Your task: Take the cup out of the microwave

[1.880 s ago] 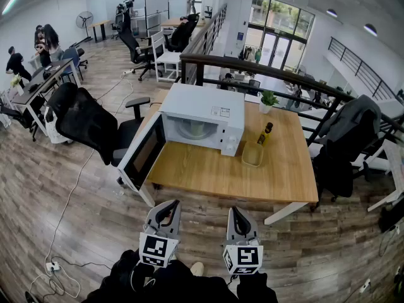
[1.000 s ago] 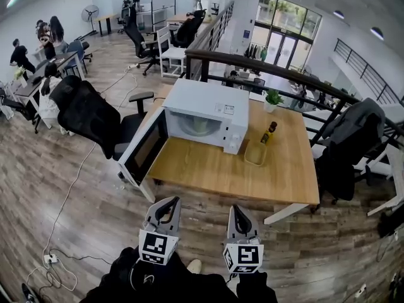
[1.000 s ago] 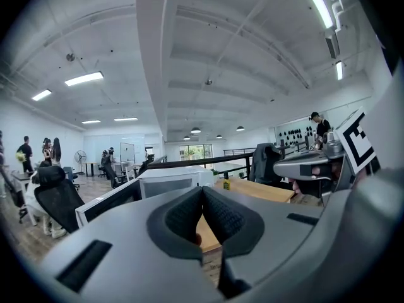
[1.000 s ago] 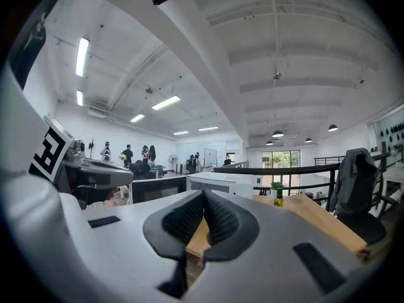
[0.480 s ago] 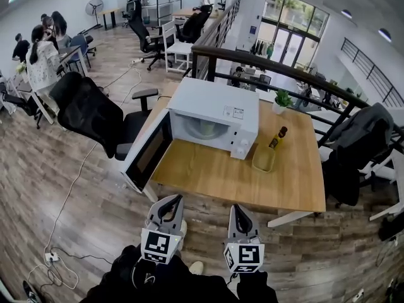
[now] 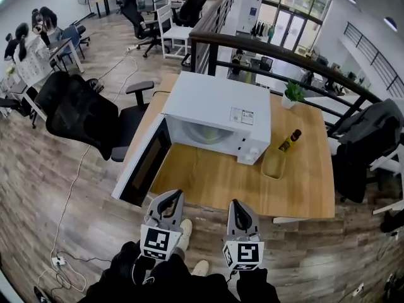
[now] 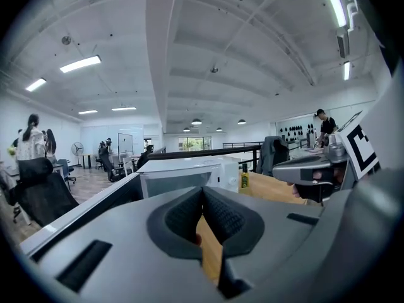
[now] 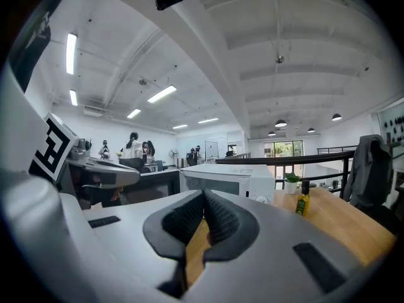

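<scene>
The white microwave [image 6: 218,109] stands on the wooden table [image 6: 303,191], its door [image 6: 142,163] swung wide open to the left. A pale greenish shape [image 6: 205,133] shows inside the cavity; I cannot make it out clearly as a cup. My left gripper [image 6: 172,197] and right gripper [image 6: 235,204] hover side by side just short of the table's front edge, both shut and holding nothing. The microwave [image 7: 183,172] lies ahead beyond the left gripper [image 7: 202,191] in its own view. It also shows [image 8: 227,178] past the right gripper [image 8: 203,196].
An oil bottle [image 6: 289,141] and a shallow tray [image 6: 273,163] sit right of the microwave, a small plant [image 6: 291,93] at the far edge. A black office chair [image 6: 82,115] stands left of the open door, a railing [image 6: 284,55] behind the table, a jacket-draped chair [image 6: 366,137] at right.
The table and microwave have come nearer and larger in the head view. Both grippers have moved forward toward the table's front edge and stayed shut.
</scene>
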Motion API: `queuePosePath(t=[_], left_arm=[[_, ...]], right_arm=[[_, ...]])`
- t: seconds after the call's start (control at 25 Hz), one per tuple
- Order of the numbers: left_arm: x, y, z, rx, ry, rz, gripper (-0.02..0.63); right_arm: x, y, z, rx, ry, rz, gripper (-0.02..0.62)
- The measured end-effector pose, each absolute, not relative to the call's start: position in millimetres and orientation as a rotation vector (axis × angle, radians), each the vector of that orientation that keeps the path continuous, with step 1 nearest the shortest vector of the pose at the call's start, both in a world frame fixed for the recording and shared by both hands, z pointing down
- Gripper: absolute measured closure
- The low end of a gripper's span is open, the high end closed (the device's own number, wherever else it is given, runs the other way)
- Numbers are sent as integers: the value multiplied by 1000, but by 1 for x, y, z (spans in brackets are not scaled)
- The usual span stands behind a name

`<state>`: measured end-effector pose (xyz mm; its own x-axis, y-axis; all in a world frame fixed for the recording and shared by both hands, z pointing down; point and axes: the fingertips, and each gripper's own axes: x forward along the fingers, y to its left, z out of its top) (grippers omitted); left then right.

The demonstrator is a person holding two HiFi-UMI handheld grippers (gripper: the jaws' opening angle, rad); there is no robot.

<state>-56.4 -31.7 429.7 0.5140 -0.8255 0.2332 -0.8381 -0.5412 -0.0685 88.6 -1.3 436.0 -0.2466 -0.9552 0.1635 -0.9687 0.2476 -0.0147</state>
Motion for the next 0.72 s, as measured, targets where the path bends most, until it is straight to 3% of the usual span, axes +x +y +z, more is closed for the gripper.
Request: queuePosePath(t=[0.72], left_arm=[[-53,-188,493,2673,-1402,407,583]], right_arm=[[76,-154,503,1814,-2328,252,578]])
